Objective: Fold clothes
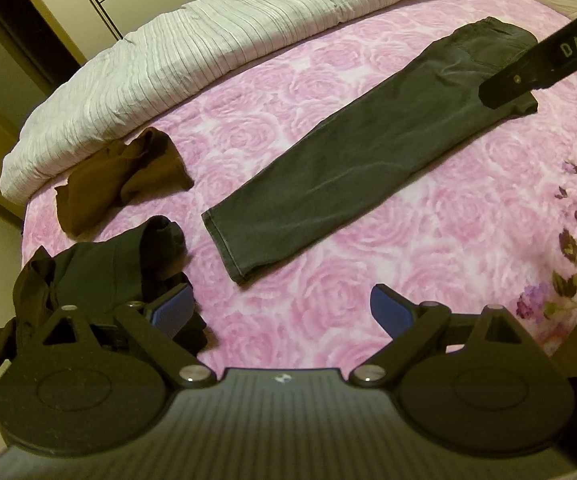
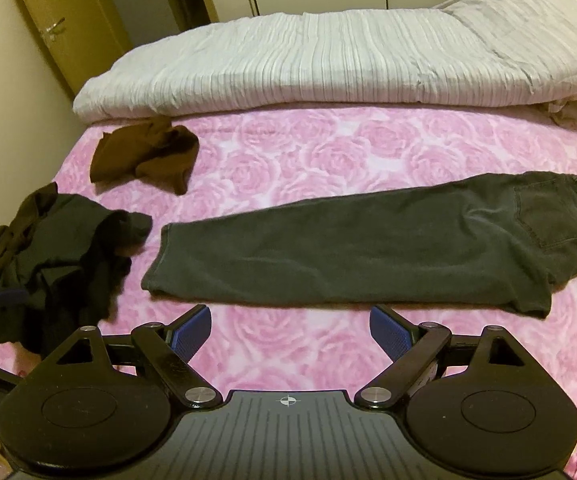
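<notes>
So the dark jeans (image 2: 368,240) were lying flat on the pink bedspread (image 2: 288,144), legs already doubled lengthwise, hem toward the black clothes pile (image 2: 60,260). Our left gripper (image 1: 280,308) and right gripper (image 2: 290,326) both hung above the bed with jaws spread wide, gripping nothing. Our worry was that pinching only the top layer at the hem would leave the lower leg behind and skew the fold.
</notes>
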A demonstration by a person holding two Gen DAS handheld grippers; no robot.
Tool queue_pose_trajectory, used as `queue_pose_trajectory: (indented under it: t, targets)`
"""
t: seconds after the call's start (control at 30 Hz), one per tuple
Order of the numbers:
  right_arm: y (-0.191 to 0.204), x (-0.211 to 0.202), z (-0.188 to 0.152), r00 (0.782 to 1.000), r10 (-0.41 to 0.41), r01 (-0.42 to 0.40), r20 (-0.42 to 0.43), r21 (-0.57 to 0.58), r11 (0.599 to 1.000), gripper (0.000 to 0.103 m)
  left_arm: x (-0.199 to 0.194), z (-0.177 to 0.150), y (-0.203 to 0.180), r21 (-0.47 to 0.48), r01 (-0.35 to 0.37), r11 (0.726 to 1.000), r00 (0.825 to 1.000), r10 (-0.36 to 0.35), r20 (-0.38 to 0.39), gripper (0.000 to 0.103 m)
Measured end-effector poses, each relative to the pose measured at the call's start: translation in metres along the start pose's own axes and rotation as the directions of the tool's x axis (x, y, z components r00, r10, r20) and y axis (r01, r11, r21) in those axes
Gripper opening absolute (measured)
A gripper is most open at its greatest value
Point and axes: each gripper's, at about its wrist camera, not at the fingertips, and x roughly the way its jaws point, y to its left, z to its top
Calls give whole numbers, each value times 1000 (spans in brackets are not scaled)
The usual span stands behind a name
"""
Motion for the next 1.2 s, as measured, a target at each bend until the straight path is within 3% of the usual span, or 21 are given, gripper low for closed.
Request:
queue_pose_trajectory:
  t: [0.23, 0.4, 0.5, 0.6, 0.7, 0.83, 0.97, 1.1, 1.17, 1.2]
  targets:
    - [11, 22, 3, 998, -41, 40, -40, -7, 999, 89, 26, 1, 25, 35, 29, 999, 1000, -30, 11, 93]
    - [48, 66, -4, 990, -141, 134, -22, -184, 974, 89, 56, 0, 62, 174, 35, 984, 998, -42, 37, 93]
    - [89, 107, -21, 986, -168, 163, 16, -345, 924, 89, 83, -9, 91, 309, 19, 951, 998, -35, 47, 93]
    - [136, 159, -42, 991, -126, 129, 36, -463, 877, 86, 111, -17, 119, 401, 32, 916, 996, -62, 63, 93]
    - [186, 217, -67, 996, -81, 94, 48, -570, 817, 59, 141, -23, 140, 455, 57, 888, 991, -104, 79, 93]
    - [230, 284, -94, 997, -68, 81, 47, -683, 726, 57, 172, -25, 153, 510, 81, 856, 985, -146, 89, 93]
    - [250, 321, -110, 991, -81, 132, 105, -763, 633, 57, 192, -25, 159, 547, 86, 833, 980, -170, 105, 93]
    - [257, 334, -113, 979, -72, 197, 191, -801, 565, 57, 197, -26, 171, 527, 83, 846, 978, -170, 119, 93]
    - [256, 338, -110, 977, -69, 208, 204, -807, 553, 57, 198, -25, 176, 518, 78, 852, 979, -164, 123, 93]
    - [253, 338, -107, 977, -65, 203, 201, -804, 560, 51, 197, -26, 178, 514, 75, 855, 979, -160, 123, 93]
